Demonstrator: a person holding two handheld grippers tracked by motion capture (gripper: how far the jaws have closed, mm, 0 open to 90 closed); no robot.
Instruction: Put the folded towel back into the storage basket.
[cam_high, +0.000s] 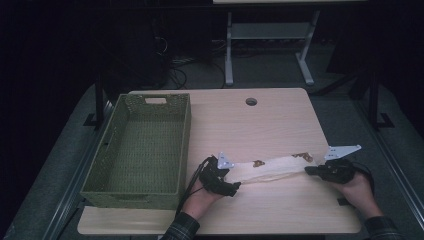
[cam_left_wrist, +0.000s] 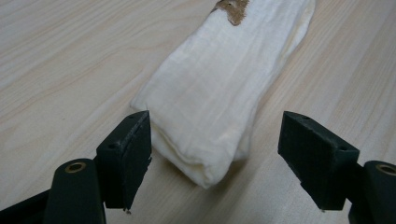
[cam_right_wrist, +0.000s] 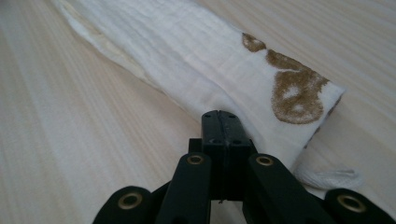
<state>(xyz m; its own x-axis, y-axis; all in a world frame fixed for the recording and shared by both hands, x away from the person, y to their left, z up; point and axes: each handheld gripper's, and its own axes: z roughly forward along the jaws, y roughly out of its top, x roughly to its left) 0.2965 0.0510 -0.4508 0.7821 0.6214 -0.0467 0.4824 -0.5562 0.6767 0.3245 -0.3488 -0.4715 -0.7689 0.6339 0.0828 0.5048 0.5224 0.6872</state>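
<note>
High view: one cloth (cam_high: 272, 168), one basket (cam_high: 141, 150), two tools (cam_high: 235, 187) (cam_high: 309, 170).

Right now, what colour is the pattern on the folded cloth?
Golden-brown blotches on the cream cloth, clearest in the right gripper view.

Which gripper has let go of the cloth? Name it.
The left gripper: its jaws stand wide apart, pads clear of the folded cloth. The right gripper is pinched shut on the cloth's other end.
</note>
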